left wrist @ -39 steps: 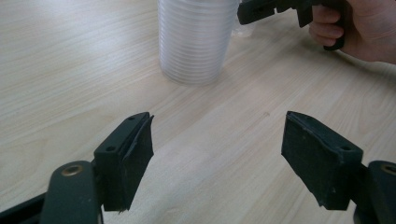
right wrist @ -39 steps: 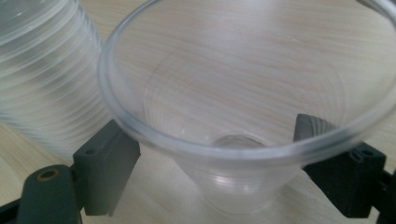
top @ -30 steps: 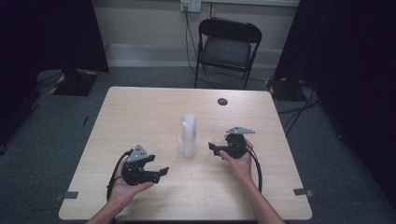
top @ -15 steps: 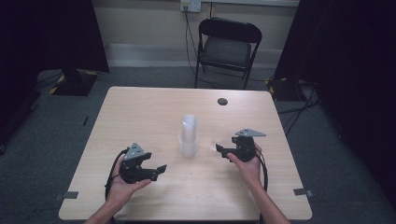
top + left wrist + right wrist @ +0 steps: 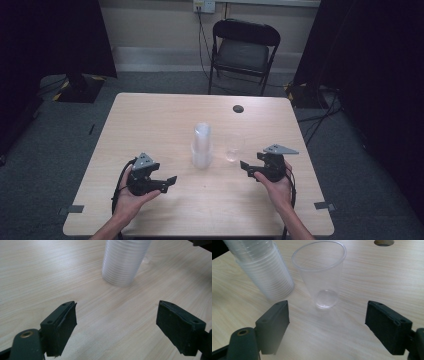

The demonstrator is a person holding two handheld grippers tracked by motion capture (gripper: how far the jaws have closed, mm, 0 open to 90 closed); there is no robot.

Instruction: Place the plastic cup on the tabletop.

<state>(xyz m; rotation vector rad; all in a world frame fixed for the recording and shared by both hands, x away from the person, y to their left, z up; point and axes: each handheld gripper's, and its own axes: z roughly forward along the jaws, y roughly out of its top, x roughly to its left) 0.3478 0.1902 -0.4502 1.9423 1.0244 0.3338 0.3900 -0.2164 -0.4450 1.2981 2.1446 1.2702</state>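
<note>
Wood table [image 5: 150, 120], grommet hole [image 5: 238, 108] near the far edge. Stack of clear cups [image 5: 202, 145] upright mid-table; single clear cup [image 5: 233, 147] upright just beside it, toward the right hand. Left gripper [image 5: 167, 181] near the front edge, jaws spread, empty, stack ahead of it and apart. Right gripper [image 5: 246, 167] jaws spread, empty, aimed at the single cup [image 5: 322, 275], close but not touching.
</note>
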